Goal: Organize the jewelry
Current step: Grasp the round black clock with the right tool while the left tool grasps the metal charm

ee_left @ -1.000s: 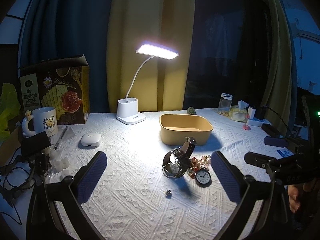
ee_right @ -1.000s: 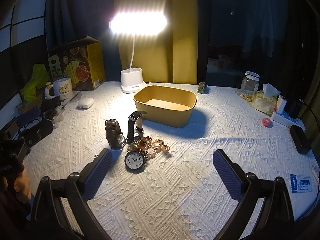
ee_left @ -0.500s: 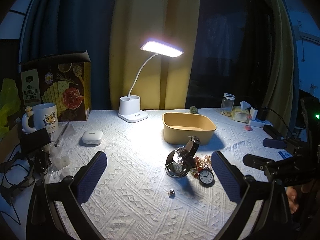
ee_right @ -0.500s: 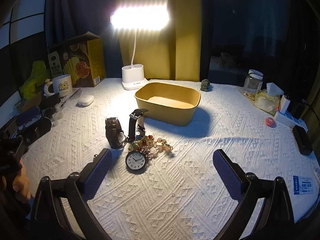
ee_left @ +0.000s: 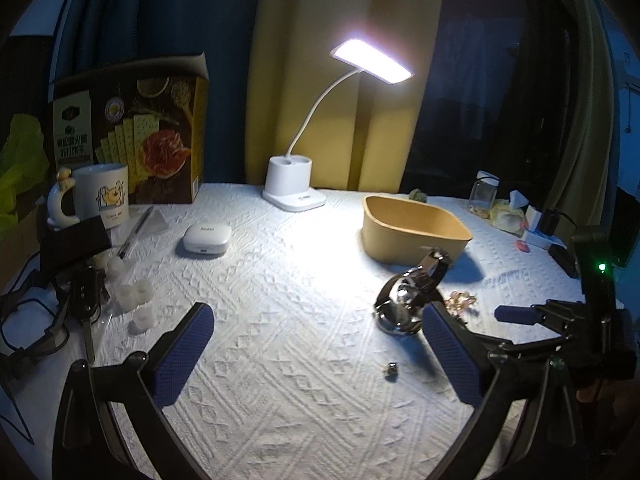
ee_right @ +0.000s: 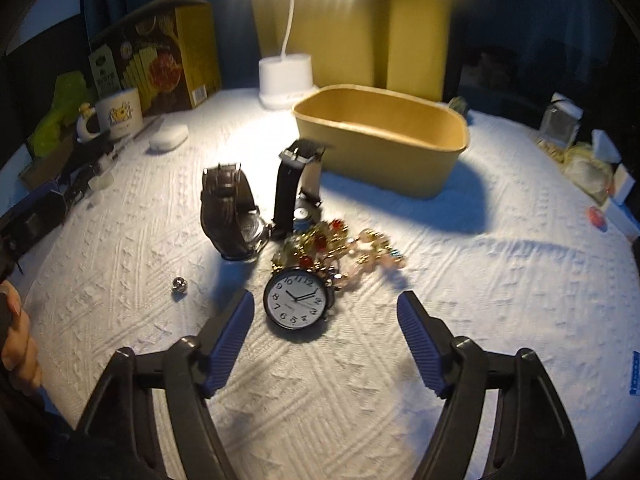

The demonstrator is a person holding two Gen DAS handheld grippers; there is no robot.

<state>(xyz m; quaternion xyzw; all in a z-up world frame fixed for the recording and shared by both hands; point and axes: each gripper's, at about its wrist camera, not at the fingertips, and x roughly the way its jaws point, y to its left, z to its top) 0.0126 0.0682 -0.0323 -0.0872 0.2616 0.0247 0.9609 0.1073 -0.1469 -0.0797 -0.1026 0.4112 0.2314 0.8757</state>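
- the right hand-held gripper (ee_right: pixel 325 312) hung spread and empty over the pocket watch (ee_right: pixel 298 299) — the first pick looked to be in hand; next, lower and pinch it.
- the left hand-held gripper (ee_left: pixel 316 350) stood spread, holding nothing.
- near the desk's middle: two wristwatches, one bead tangle (ee_right: pixel 340 248), one small charm (ee_right: pixel 179 283), one yellow tray (ee_right: pixel 400 160) — no jewelry in it.

The pocket watch (ee_right: pixel 299 298) is showing black numerals 1 to 12 round its white dial; a small word under its centre is too fine to read. The cracker box (ee_left: pixel 132 136) is carrying white Chinese characters on a dark panel, too blurred here to make out. The white earbud case (ee_left: pixel 207 238) is bearing a small grey word on its lid, also unreadable. The mug (ee_left: pixel 102 196) is displaying a yellow cartoon figure with a line of tiny print beneath it, illegible.
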